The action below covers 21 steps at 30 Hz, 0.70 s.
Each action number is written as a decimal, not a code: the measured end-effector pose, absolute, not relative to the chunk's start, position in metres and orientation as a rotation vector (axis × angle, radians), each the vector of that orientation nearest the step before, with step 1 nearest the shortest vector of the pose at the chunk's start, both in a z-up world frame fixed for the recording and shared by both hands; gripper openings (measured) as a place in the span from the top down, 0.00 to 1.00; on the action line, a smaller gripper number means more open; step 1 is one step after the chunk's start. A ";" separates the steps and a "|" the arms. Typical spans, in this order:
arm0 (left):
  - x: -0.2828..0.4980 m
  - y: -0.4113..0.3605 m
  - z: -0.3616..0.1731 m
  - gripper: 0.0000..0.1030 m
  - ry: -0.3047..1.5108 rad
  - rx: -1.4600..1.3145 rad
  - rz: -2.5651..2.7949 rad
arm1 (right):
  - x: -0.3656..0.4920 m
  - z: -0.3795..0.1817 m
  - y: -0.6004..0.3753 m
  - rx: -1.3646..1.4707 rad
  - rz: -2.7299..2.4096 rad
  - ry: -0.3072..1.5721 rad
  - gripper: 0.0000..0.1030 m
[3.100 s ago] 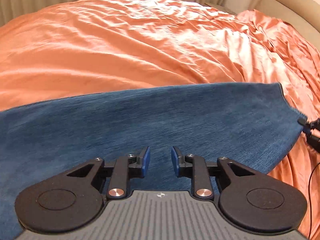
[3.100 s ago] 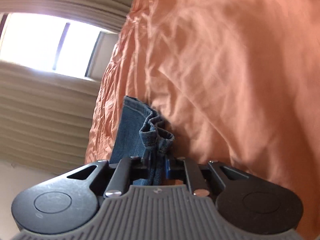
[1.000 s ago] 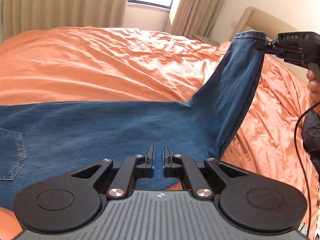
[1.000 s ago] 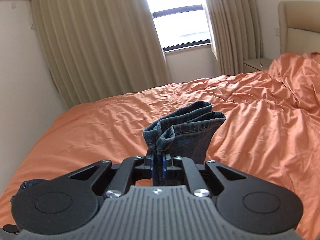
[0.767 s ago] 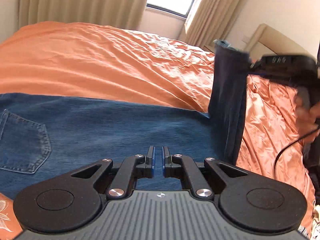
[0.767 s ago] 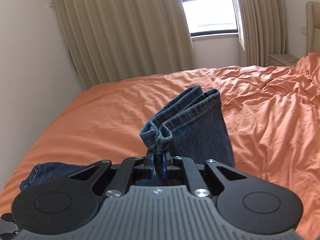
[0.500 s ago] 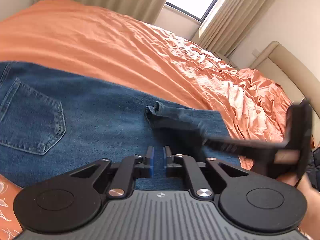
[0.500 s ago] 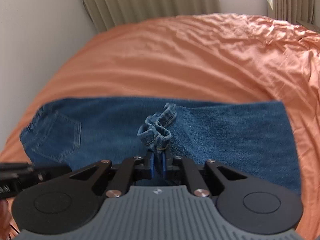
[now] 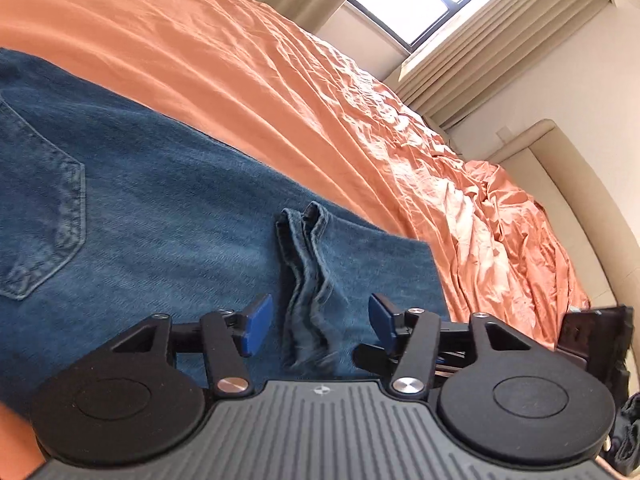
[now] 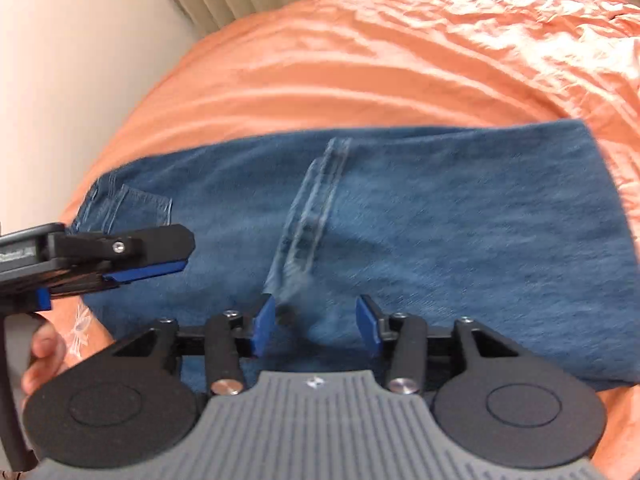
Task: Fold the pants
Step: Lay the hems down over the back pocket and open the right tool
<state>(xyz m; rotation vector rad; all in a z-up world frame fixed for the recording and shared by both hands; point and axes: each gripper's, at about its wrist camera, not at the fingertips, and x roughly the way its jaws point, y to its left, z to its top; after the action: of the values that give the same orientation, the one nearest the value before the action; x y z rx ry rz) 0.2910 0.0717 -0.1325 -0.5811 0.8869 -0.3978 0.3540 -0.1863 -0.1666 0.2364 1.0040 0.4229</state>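
Pants point(image 10: 440, 220) were blue denim, matt and coarse. Bedsheet point(image 9: 280, 80) was orange cloth, wrinkled with a slight sheen. Left tool point(image 9: 316, 322) was matt black plastic with blue pads point(image 9: 256, 320).

The pants point(image 9: 160, 216) are seen in faded blue denim with lighter stitching. The bedspread point(image 9: 280, 92) is coloured plain orange. The curtains point(image 9: 500, 40) are beige. Blue pads point(image 10: 266, 326) are carried on black, grey-ribbed hand-held grippers.

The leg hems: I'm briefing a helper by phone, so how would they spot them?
On the orange bed lie folded jeans. Across their middle runs a stitched double edge, the leg hems. Unlike the back pocket toward the waist, they form a raised ridge.
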 end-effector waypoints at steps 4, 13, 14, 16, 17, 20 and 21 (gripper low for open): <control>0.321 0.067 -0.155 0.34 0.909 -0.715 -0.402 | 0.363 -0.168 -0.220 0.254 0.330 0.962 0.57; 0.376 0.046 -0.187 0.58 0.941 -0.725 -0.339 | 0.364 -0.176 -0.293 0.323 0.257 0.899 0.58; 0.378 0.042 -0.187 0.65 0.938 -0.700 -0.334 | 0.363 -0.176 -0.299 0.312 0.250 0.889 0.58; 0.377 0.034 -0.181 0.91 0.905 -0.630 -0.337 | 0.361 -0.176 -0.312 0.281 0.228 0.868 0.63; 0.373 0.029 -0.173 0.95 0.868 -0.582 -0.352 | 0.360 -0.176 -0.320 0.263 0.215 0.855 0.69; 0.353 0.011 -0.139 0.96 0.713 -0.417 -0.422 | 0.361 -0.176 -0.341 0.239 0.184 0.834 0.87; 0.345 0.005 -0.126 0.96 0.662 -0.354 -0.447 | 0.363 -0.176 -0.348 0.240 0.176 0.833 0.88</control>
<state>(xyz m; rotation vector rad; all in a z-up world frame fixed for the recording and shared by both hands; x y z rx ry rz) 0.3446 0.0048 -0.1261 -0.3541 0.6620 -0.4471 0.3633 -0.3480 -0.1761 0.2400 0.8326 0.1764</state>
